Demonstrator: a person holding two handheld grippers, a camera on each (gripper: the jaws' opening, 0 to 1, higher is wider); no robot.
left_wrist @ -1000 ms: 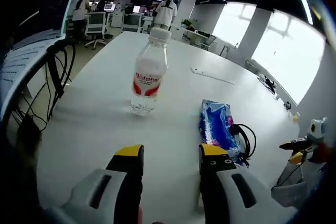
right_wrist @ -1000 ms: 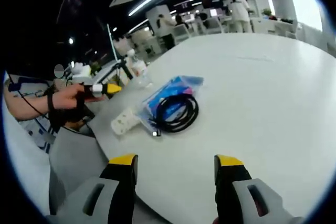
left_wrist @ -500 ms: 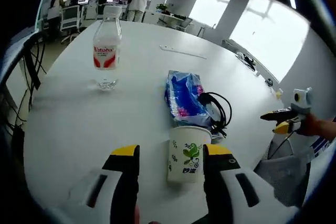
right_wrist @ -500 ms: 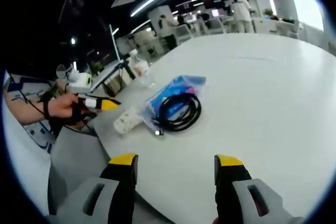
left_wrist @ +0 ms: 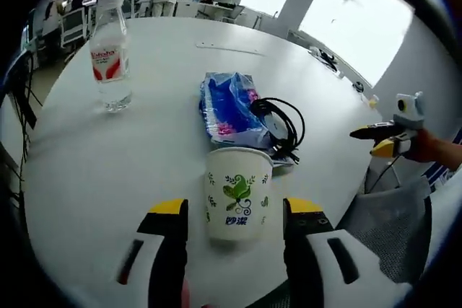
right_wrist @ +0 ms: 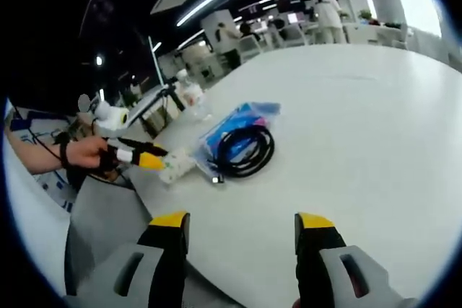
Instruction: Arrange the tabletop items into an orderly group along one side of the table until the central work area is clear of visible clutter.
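Note:
A white paper cup [left_wrist: 237,196] with a green leaf print stands upright near the table edge, between the jaws of my open left gripper [left_wrist: 234,209], with a gap on each side. Beyond it lie a blue packet [left_wrist: 226,106] and a coiled black cable [left_wrist: 279,124] resting partly on it. A clear water bottle [left_wrist: 110,59] with a red label stands at the far left. My right gripper [right_wrist: 242,223] is open and holds nothing, above bare table. Its view has the left gripper [right_wrist: 146,159] reaching the cup [right_wrist: 177,164], the packet [right_wrist: 242,122], cable [right_wrist: 243,151] and bottle [right_wrist: 190,96].
The round white table [right_wrist: 361,128] stretches wide beyond the items. A grey chair back [left_wrist: 393,232] sits by the table edge near the right gripper [left_wrist: 384,140], which a hand holds. A hand [right_wrist: 85,154] holds the left gripper. Office desks and people stand far behind.
The left gripper has swung from facing the bottle to the paper cup, which now stands between its jaws. The right gripper has stayed almost still.

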